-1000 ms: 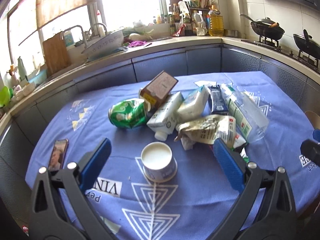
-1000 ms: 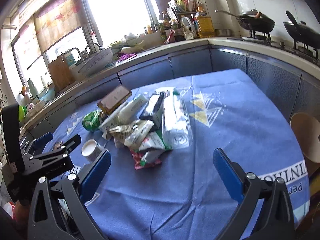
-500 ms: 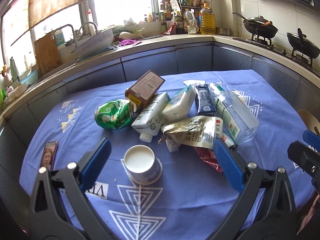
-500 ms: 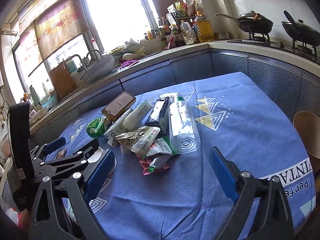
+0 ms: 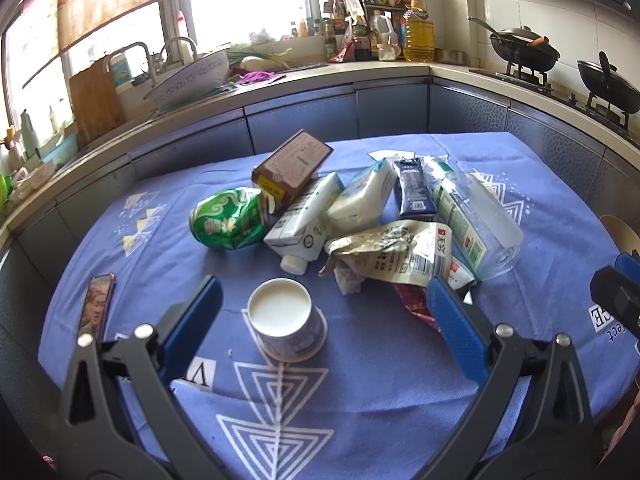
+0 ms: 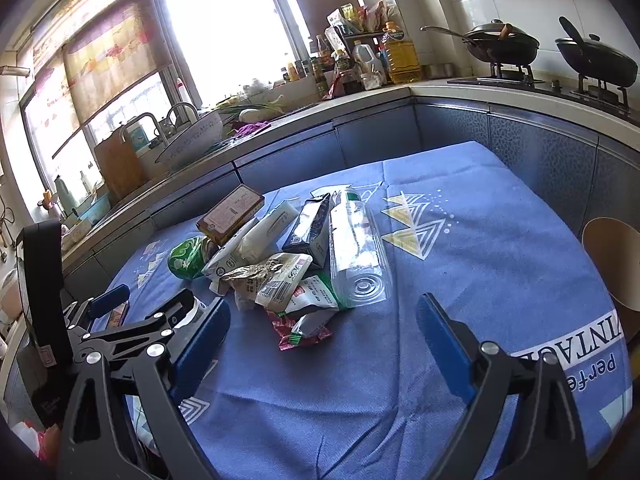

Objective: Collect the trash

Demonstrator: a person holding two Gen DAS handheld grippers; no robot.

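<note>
A heap of trash lies mid-table on the blue cloth [image 5: 360, 380]: a crushed green pack [image 5: 228, 218], a brown box [image 5: 292, 166], a white carton [image 5: 304, 220], a dark blue carton [image 5: 414, 188], a crumpled wrapper [image 5: 400, 254] and a clear plastic bottle [image 5: 472, 216]. A white paper cup [image 5: 286, 320] stands upright in front of it. My left gripper [image 5: 322, 282] is open, and the cup sits just ahead between its fingers, untouched. My right gripper [image 6: 323, 303] is open and short of the wrappers [image 6: 304, 320] and the bottle [image 6: 356, 252], with nothing between its pads.
A phone [image 5: 96, 304] lies at the table's left edge. A wooden stool [image 6: 612, 264] stands beyond the right edge. Behind the table runs a counter [image 5: 320, 76] with a sink, bottles and two woks [image 5: 524, 50] on a stove. The left gripper [image 6: 172, 320] shows low left in the right wrist view.
The right gripper's jaws have narrowed slightly. Both views have shifted a little over the table. Nothing in the heap or the cup has moved.
</note>
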